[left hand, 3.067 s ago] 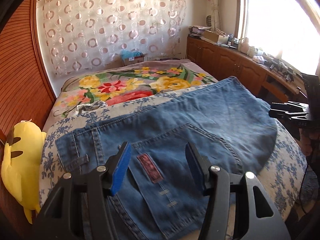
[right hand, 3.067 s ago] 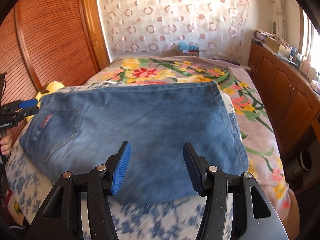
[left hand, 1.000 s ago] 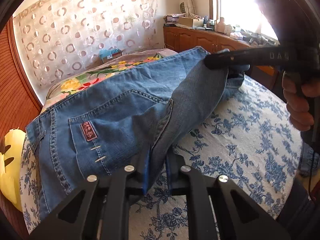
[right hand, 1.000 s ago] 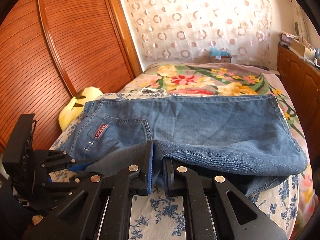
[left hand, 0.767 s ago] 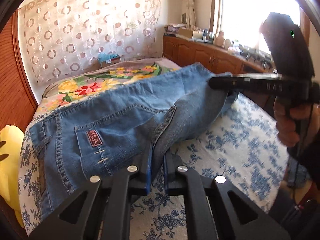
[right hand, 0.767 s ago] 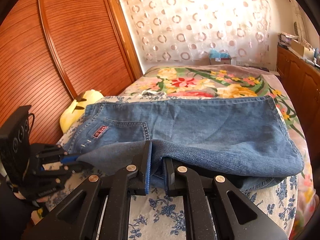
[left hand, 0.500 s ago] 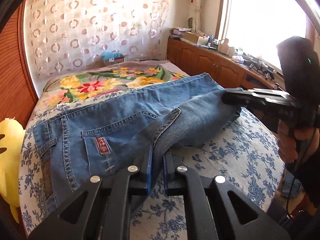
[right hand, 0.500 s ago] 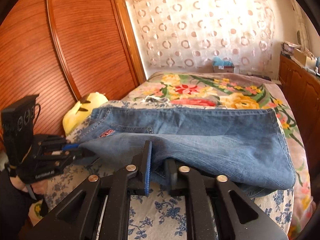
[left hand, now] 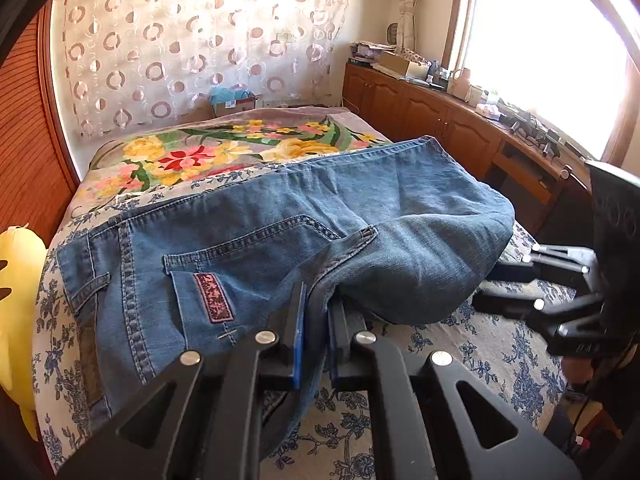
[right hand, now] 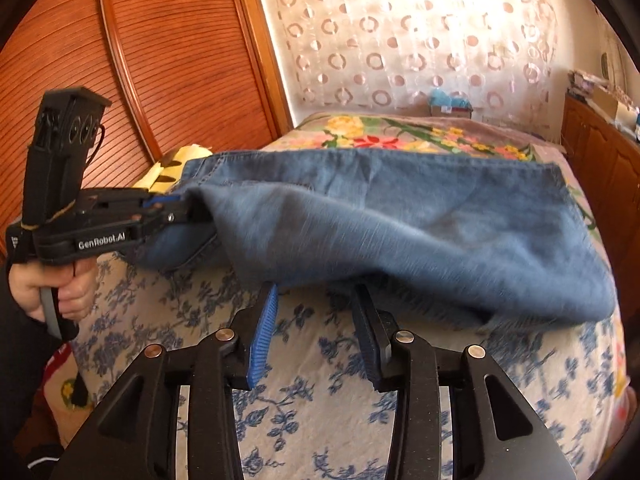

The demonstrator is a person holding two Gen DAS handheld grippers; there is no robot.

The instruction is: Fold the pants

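Note:
Blue jeans (left hand: 260, 240) lie across the bed with the pocket end at the left and a leg layer folded back over them. My left gripper (left hand: 316, 320) is shut on the hem edge of that folded layer near the red pocket patch. The right wrist view shows the same left gripper (right hand: 188, 210) clamped on the denim at the left, held by a person's hand (right hand: 68, 292). My right gripper (right hand: 316, 296) has its jaws opening, and the fold of the jeans (right hand: 400, 208) rests just past its tips, untouched by the pads. The right gripper (left hand: 486, 286) also appears at the fold's right end.
The bed's blue-flowered sheet (left hand: 460, 352) runs to the near edge. A bright flower blanket (left hand: 224, 152) lies behind the jeans. A yellow plush toy (left hand: 16, 280) sits at the left edge beside a slatted wooden door (right hand: 180, 60). Wooden cabinets (left hand: 440, 120) line the right wall.
The right gripper's jaws have come apart and let go of the denim fold, and it has dropped lower. The folded layer has settled onto the jeans. The left gripper stays clamped.

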